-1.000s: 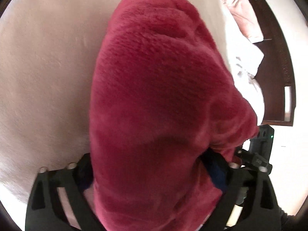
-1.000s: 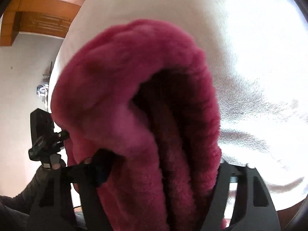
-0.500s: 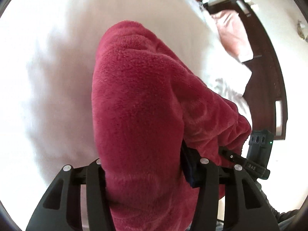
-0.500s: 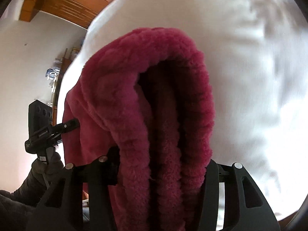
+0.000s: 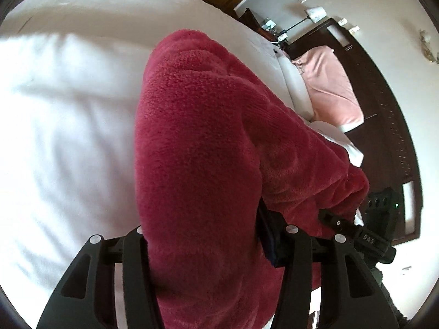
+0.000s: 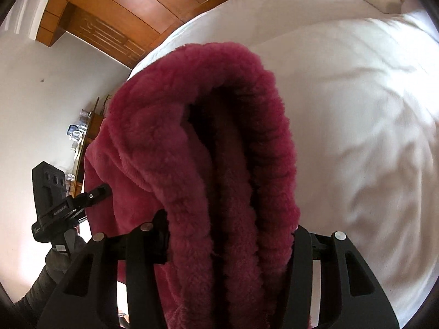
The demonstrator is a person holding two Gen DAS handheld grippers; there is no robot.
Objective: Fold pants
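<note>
The pants are thick crimson fleece. In the left wrist view they (image 5: 203, 148) bulge up between my left gripper's black fingers (image 5: 135, 263) and hide the fingertips; the left gripper (image 5: 208, 235) is shut on them, held above the white bed (image 5: 63, 115). In the right wrist view a folded bundle of the pants (image 6: 219, 148) hangs doubled between the fingers; my right gripper (image 6: 227, 235) is shut on it. Each view shows the other gripper beside the cloth: the right one (image 5: 365, 235) and the left one (image 6: 57, 205).
A white duvet (image 6: 356, 115) covers the bed under both grippers. A pink cloth (image 5: 332, 82) lies on white pillows (image 5: 296, 90) by a dark wooden headboard (image 5: 389, 104). Wooden panelling (image 6: 115, 19) and a side table with small items (image 6: 79, 134) stand past the bed.
Both grippers have risen and tilted back with the pants, so the bed looks farther off and more of the room shows. The grip on the cloth is unchanged.
</note>
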